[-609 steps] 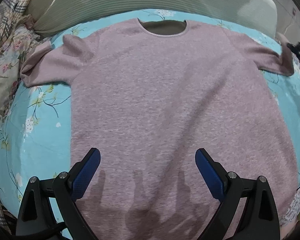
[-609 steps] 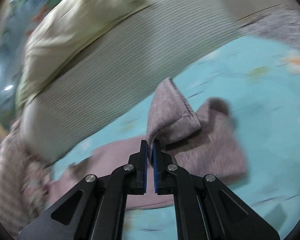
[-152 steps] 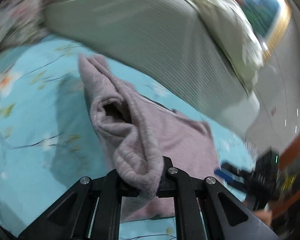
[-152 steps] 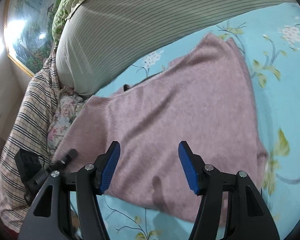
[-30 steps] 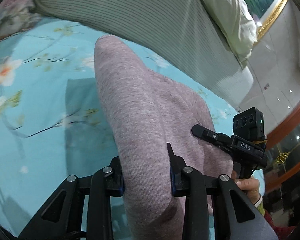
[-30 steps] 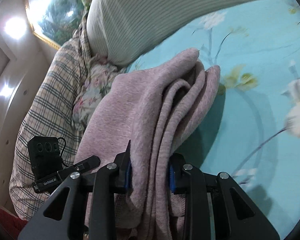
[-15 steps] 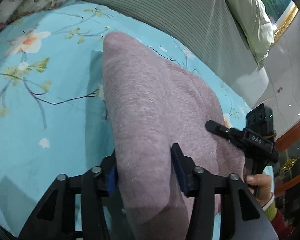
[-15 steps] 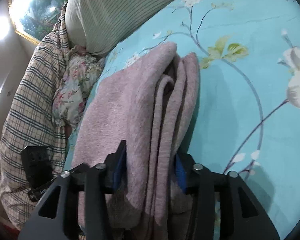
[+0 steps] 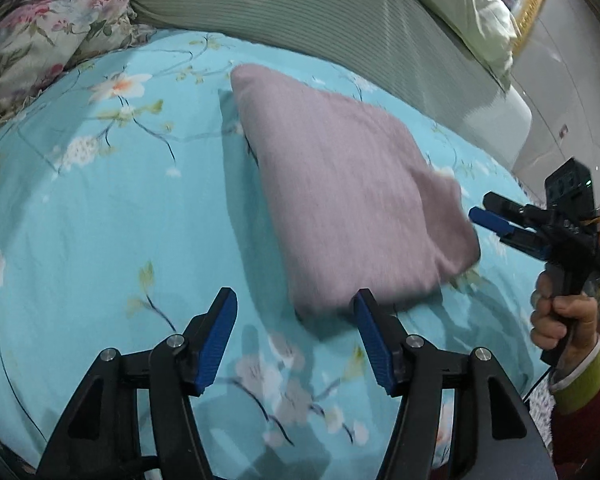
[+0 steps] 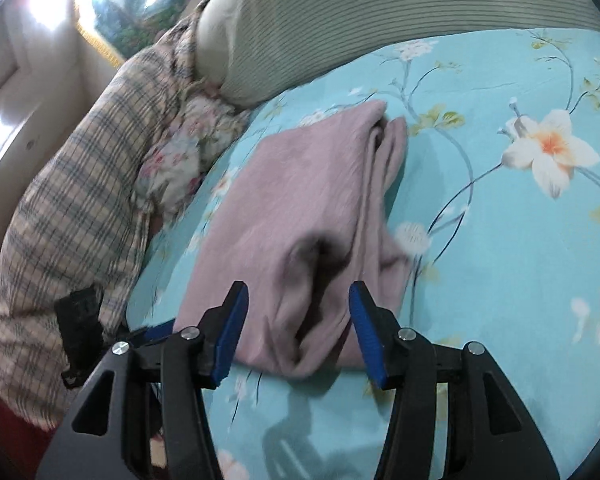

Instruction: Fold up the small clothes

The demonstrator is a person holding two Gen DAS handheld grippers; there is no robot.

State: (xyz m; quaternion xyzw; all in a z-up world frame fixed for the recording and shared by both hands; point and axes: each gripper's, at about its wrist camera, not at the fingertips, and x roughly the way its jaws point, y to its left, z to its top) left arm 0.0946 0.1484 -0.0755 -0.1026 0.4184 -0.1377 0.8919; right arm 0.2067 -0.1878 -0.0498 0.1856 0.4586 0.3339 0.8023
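One folded pink knit garment (image 9: pixel 352 204) lies on the turquoise floral bedsheet (image 9: pixel 100 208), just ahead of the released left gripper (image 9: pixel 292 340) and right gripper (image 10: pixel 294 330), whose jaws have just been opening; no writing is legible.

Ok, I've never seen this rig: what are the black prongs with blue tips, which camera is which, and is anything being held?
No robot here: a person holds a hand-held two-finger gripper in each hand, with a camera on each looking along its fingers. One picture looks past the left gripper, the other past the right gripper. The left view also shows the right gripper and the hand holding it. On the floral bedsheet lies a folded pink garment. Both grippers' jaws have just been opening and stand apart; neither grips the garment, though its edge lies between the right one's pads.
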